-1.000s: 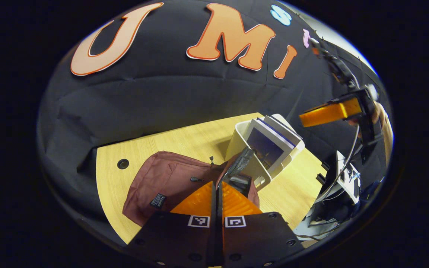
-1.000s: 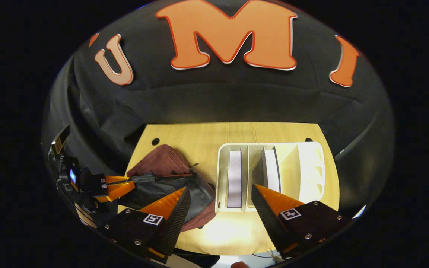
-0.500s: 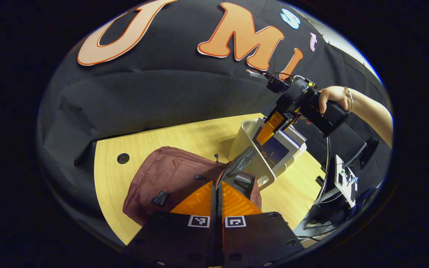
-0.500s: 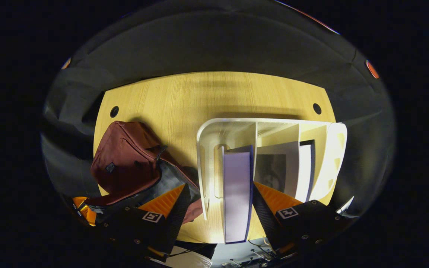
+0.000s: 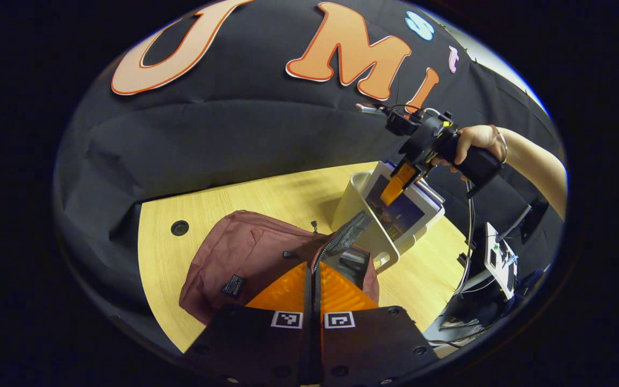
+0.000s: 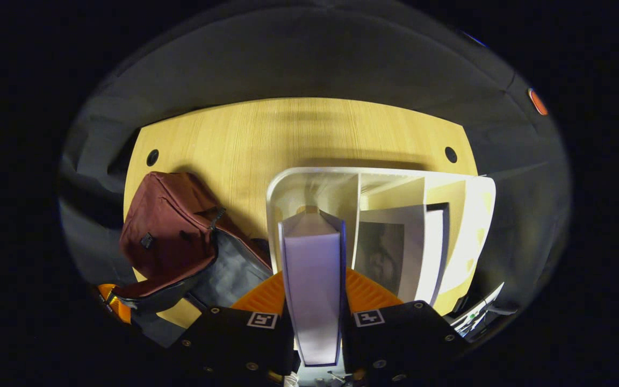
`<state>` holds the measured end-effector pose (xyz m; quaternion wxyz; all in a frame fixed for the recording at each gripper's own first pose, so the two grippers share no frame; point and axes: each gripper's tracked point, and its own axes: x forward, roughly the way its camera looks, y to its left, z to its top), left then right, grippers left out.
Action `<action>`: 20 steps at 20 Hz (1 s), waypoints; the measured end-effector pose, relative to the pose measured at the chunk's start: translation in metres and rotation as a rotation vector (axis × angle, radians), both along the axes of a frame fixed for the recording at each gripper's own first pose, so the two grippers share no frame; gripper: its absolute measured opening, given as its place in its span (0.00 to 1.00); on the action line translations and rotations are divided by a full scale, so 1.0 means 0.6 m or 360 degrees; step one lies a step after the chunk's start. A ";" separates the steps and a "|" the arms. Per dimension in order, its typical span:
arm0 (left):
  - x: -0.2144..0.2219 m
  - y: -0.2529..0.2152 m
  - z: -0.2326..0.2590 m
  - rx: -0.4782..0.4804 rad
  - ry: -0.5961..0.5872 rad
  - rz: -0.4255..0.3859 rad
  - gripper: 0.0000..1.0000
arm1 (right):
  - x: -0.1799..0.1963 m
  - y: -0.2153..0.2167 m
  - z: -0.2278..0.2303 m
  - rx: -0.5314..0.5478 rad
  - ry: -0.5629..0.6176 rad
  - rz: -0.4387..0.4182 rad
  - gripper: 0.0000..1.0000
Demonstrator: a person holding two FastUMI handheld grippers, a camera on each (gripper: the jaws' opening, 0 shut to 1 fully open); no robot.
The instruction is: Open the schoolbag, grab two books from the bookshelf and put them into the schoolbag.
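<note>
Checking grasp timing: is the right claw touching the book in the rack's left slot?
Touching. In the right gripper view, the right claw has both fingers pressed against the covers of the book, whose spine stands between them.

Your right gripper [image 6: 315, 301] hides the book's [image 6: 314, 279] sides; your left gripper [image 5: 313, 285] hides the schoolbag's [image 5: 245, 258] near edge.

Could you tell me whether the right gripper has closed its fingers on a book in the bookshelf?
Yes, in the right gripper view the right gripper presses both fingers against the book, standing in the bookshelf.
</note>
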<state>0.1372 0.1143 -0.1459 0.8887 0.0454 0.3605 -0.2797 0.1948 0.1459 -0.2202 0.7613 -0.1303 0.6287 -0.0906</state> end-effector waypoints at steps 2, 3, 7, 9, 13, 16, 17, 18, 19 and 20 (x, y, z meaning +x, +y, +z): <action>0.001 -0.002 -0.002 -0.0001 -0.0014 -0.0033 0.01 | -0.018 0.016 0.068 0.0033 -0.0102 -0.0035 0.37; 0.000 0.001 -0.003 -0.0009 -0.0008 -0.0037 0.01 | -0.025 0.023 0.106 0.0037 -0.0170 -0.0037 0.37; 0.003 0.004 -0.009 -0.0018 0.0003 -0.0021 0.01 | -0.092 0.057 0.263 0.0108 -0.0485 0.0038 0.36; 0.005 0.000 -0.013 -0.0020 0.0022 -0.0013 0.01 | -0.183 0.065 0.319 0.0171 -0.0662 0.0083 0.36; 0.005 -0.009 -0.009 -0.0011 0.0027 -0.0008 0.01 | -0.303 0.097 0.239 0.0775 -0.0881 -0.0146 0.36; -0.002 -0.023 0.013 0.0044 -0.0018 -0.0033 0.00 | -0.336 0.130 0.081 0.1335 -0.0953 -0.0512 0.35; -0.002 -0.028 0.018 0.0060 -0.0029 -0.0041 0.00 | -0.333 0.128 0.038 0.1395 -0.0948 -0.0609 0.35; -0.002 -0.031 0.024 0.0076 -0.0036 -0.0042 0.00 | -0.328 0.122 0.000 0.1427 -0.0956 -0.0689 0.35; -0.005 -0.038 0.028 0.0089 -0.0045 -0.0047 0.01 | -0.314 0.121 -0.054 0.1476 -0.0971 -0.0801 0.35; -0.009 -0.045 0.031 0.0088 -0.0043 -0.0055 0.01 | -0.302 0.131 -0.085 0.1519 -0.0961 -0.0835 0.36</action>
